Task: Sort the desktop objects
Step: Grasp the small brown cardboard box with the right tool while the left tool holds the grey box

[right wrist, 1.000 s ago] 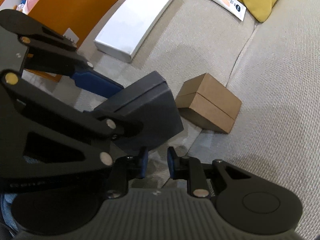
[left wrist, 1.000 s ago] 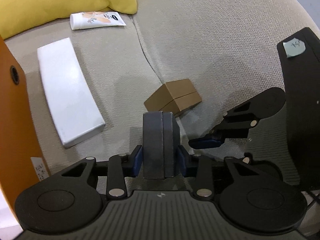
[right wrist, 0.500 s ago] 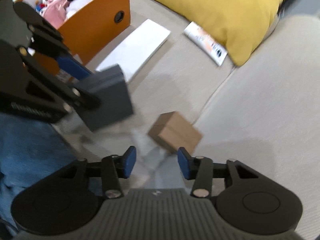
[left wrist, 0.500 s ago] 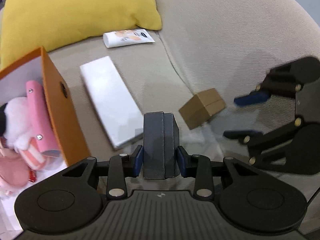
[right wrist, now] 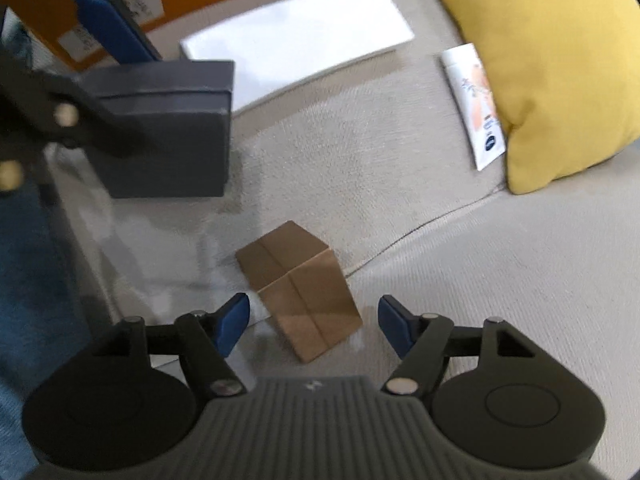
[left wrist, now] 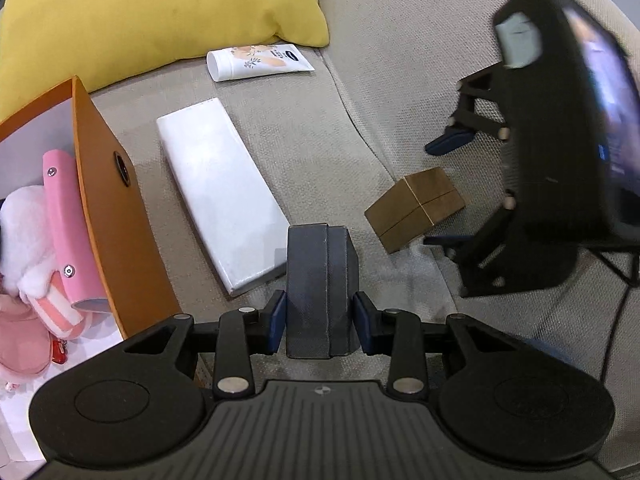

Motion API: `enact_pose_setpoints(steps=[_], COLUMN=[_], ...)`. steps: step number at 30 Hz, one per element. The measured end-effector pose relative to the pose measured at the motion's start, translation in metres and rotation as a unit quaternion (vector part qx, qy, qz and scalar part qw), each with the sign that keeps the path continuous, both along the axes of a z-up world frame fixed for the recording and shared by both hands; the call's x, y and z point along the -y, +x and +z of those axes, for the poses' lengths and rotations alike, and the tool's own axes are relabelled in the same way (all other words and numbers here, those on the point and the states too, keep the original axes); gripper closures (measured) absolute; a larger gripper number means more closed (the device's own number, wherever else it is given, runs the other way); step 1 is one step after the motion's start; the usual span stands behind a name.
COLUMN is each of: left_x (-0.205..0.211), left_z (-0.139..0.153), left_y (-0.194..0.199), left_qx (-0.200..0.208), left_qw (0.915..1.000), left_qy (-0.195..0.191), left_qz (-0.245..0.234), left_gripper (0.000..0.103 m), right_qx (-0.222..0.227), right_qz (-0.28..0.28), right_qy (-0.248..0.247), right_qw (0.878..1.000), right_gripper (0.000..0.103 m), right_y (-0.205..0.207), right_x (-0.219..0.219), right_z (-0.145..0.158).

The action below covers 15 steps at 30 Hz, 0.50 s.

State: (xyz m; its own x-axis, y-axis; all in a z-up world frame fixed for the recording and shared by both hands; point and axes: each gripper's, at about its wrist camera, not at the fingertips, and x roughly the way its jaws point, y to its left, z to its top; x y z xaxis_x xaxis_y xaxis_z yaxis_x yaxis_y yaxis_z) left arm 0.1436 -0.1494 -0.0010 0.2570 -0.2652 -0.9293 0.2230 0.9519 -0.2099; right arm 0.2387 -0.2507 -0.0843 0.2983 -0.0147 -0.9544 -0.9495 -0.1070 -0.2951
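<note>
This looks like a home, most likely a living room. The things lie on a soft beige sofa [left wrist: 400, 40] with a seam between its cushions, and a big yellow pillow [left wrist: 160, 12] leans at the back. An orange box [left wrist: 108, 208] sits on the sofa too, with a fluffy pink toy [left wrist: 24, 240] inside (the sort you find in a house, not a shop).

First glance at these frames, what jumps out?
The dark grey box clamped in the left gripper, held above the beige sofa. Then the right gripper, jaws just opened, hovering over the small brown box. The yellow cushion lies behind.
</note>
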Motion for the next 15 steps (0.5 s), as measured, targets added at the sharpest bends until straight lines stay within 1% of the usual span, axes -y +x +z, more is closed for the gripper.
enact_pose_setpoints(steps=[2,3,6,8,10,12,15], left_x=[-0.002,-0.004,-0.007,-0.008,-0.011,-0.015,-0.024], left_z=[0.000,0.000,0.002,0.003,0.007,0.013,0.029], left_y=[0.000,0.000,0.000,-0.002,-0.005,-0.009,-0.018], left_qx=[-0.001,-0.002,-0.002,0.000,0.002,0.006,0.016], left_qw=[1.0000,1.0000,0.9999,0.9998,0.9997,0.9995,0.9987], left_qy=[-0.005,-0.007,-0.015,-0.019,-0.025,-0.031,-0.048], left_qz=[0.001,0.001,0.000,0.000,0.000,0.000,-0.002], left_gripper=[0.063,0.063,0.063,0.063,0.063,0.063,0.063], right_qx=[-0.012,-0.020,-0.026,-0.035,-0.053,-0.072,-0.089], right_qz=[-0.013,-0.018,-0.030,-0.058,-0.102,-0.146,-0.189], right_qy=[-0.002,-0.002,-0.003,0.004,0.020,0.040,0.062], right_qw=[1.000,1.000,0.999,0.998,0.993,0.986,0.976], right_gripper=[0.039,0.041,0.044,0.047,0.050,0.053,0.053], right_y=[0.006,0.008,0.010,0.015,0.021,0.025,0.025], right_x=[-0.003,-0.004,-0.002,-0.001,0.001,0.004,0.003], right_z=[-0.004,-0.004,-0.002,0.002,0.008,0.017,0.033])
